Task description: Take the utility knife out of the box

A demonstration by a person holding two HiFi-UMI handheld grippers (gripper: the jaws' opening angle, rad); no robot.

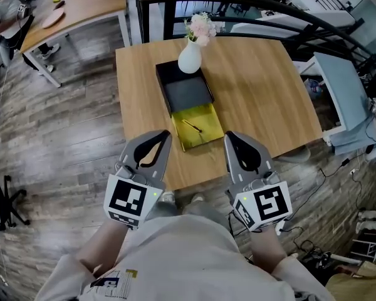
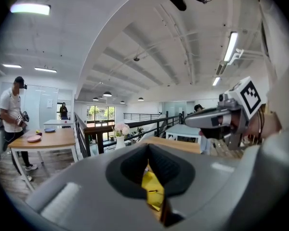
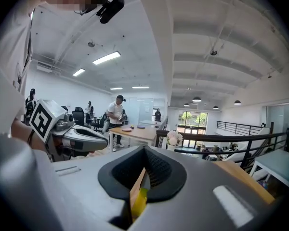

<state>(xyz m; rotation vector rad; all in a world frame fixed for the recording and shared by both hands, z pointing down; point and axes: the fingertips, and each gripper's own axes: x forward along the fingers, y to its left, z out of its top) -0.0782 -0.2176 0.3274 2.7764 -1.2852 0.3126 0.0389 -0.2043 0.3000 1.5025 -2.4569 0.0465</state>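
A black box (image 1: 184, 88) lies on the wooden table (image 1: 263, 99), with its yellow inner tray (image 1: 203, 137) pulled out toward me. In that tray rests the thin utility knife (image 1: 192, 126). My left gripper (image 1: 166, 133) hovers over the table's near edge, just left of the tray, shut and empty. Just right of the tray is my right gripper (image 1: 228, 135), also shut and empty. In the left gripper view, the yellow tray (image 2: 153, 189) shows through the slit of my left gripper (image 2: 148, 146). A yellow sliver of it shows the same way below my right gripper (image 3: 144, 148).
A white vase (image 1: 190, 58) with pink flowers stands at the box's far end. A black railing (image 1: 250, 2) runs behind the table. Another table (image 1: 75, 8) with a person beside it is at the far left. A pale blue table (image 1: 341, 93) and floor cables (image 1: 338, 168) lie to the right.
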